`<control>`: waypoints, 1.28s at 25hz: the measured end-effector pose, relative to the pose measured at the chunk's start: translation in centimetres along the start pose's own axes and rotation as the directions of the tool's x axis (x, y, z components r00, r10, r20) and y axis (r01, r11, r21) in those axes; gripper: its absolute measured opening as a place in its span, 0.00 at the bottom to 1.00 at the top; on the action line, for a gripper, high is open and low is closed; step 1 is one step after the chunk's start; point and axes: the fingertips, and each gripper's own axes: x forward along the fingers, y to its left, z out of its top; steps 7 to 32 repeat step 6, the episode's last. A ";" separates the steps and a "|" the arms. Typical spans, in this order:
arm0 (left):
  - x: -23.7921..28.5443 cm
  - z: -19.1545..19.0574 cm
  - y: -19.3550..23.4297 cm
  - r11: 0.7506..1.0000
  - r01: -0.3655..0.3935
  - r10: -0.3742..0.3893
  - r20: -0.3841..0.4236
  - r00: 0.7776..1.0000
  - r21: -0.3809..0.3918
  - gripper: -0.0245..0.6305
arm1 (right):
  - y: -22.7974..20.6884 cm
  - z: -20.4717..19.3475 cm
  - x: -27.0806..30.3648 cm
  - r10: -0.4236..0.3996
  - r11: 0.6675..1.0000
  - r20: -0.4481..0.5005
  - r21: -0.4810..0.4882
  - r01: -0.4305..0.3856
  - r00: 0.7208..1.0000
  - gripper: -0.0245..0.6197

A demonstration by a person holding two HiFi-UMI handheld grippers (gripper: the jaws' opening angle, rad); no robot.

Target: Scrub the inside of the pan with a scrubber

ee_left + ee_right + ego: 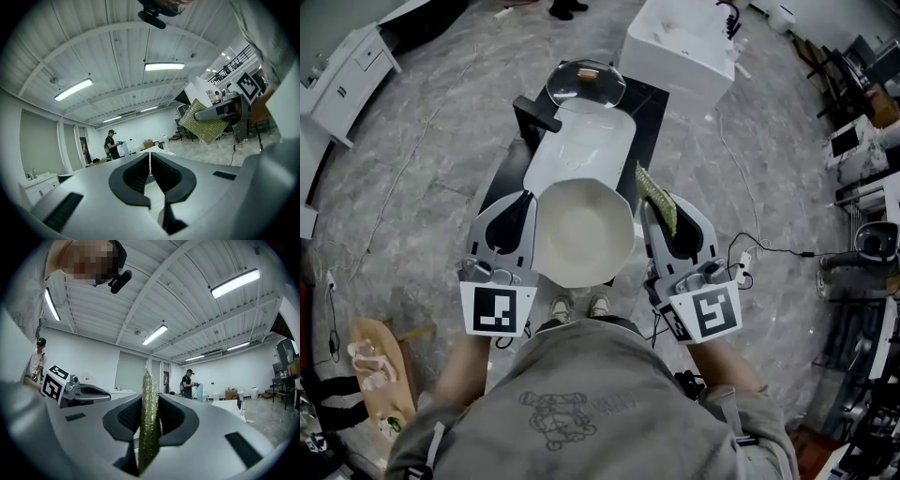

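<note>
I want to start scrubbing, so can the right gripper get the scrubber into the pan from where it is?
Probably yes. The right gripper holds the scrubber just beside the pan, whose open inside faces up with nothing across it.

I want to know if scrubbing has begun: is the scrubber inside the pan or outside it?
Outside: the right tongs hold the scrubber beside the pan, off its right rim.

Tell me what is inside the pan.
Nothing: the pan shows a bare pale inside. The scrubber is outside, clamped in the right hand-held gripper. What lies beneath it is covered.
</note>
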 end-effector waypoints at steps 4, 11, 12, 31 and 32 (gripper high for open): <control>0.0 0.1 -0.5 1.000 0.015 -0.015 -0.015 1.000 0.005 0.07 | 0.2 0.1 -0.2 0.004 1.000 -0.003 -0.014 -0.004 1.000 0.17; 0.1 0.2 -0.6 1.000 0.019 -0.019 -0.016 1.000 0.007 0.07 | 0.3 0.2 -0.3 0.005 1.000 -0.002 -0.016 -0.005 1.000 0.17; 0.1 0.2 -0.6 1.000 0.019 -0.019 -0.016 1.000 0.007 0.07 | 0.3 0.2 -0.3 0.005 1.000 -0.002 -0.016 -0.005 1.000 0.17; 0.1 0.2 -0.6 1.000 0.019 -0.019 -0.016 1.000 0.007 0.07 | 0.3 0.2 -0.3 0.005 1.000 -0.002 -0.016 -0.005 1.000 0.17; 0.1 0.2 -0.6 1.000 0.019 -0.019 -0.016 1.000 0.007 0.07 | 0.3 0.2 -0.3 0.005 1.000 -0.002 -0.016 -0.005 1.000 0.17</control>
